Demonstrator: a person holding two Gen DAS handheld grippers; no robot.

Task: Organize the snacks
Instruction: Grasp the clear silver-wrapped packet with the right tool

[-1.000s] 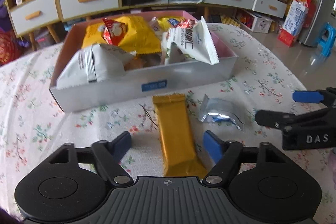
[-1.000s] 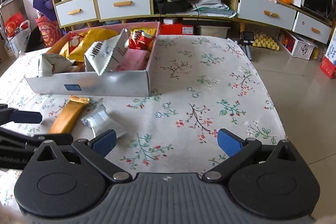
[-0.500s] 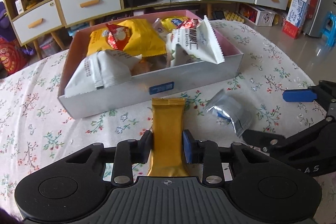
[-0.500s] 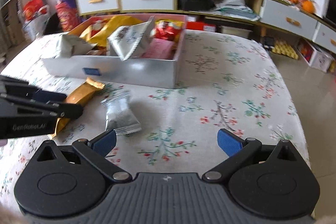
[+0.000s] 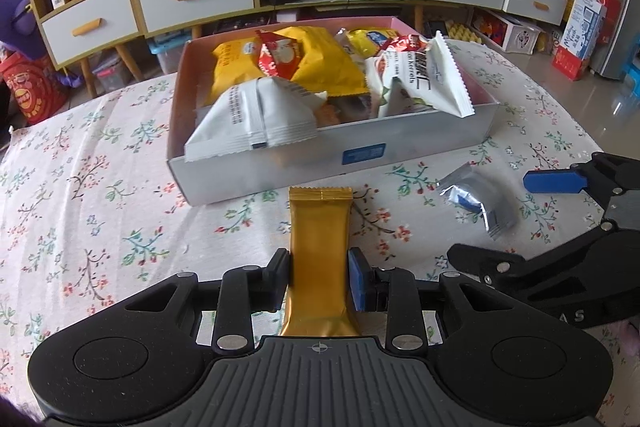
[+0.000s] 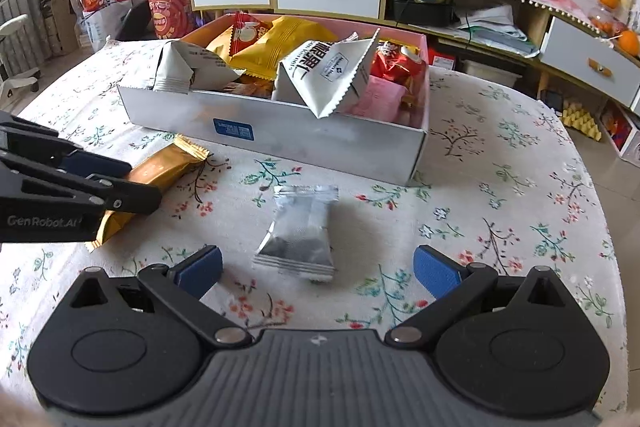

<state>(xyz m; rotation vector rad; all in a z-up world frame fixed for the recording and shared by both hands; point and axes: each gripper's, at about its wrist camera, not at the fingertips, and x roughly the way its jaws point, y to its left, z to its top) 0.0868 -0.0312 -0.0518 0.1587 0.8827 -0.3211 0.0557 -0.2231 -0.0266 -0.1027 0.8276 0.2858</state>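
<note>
Gold snack bar (image 5: 318, 247) is sitting clenched in the left gripper (image 5: 319, 277) at lower centre — right gripper (image 6: 316, 271) is hanging released, straddling the silver packet (image 6: 298, 231), seen whole only in its own view.

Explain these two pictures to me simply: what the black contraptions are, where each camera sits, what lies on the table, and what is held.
These are two handheld grippers a person carries, no robot arm. Each picture comes from a camera on one gripper, looking along its jaws. The left gripper is shut on a gold snack bar. The right gripper is open, its jaws either side of a small silver packet lying on the floral tablecloth. Behind stands a box already full of snack bags.
</note>
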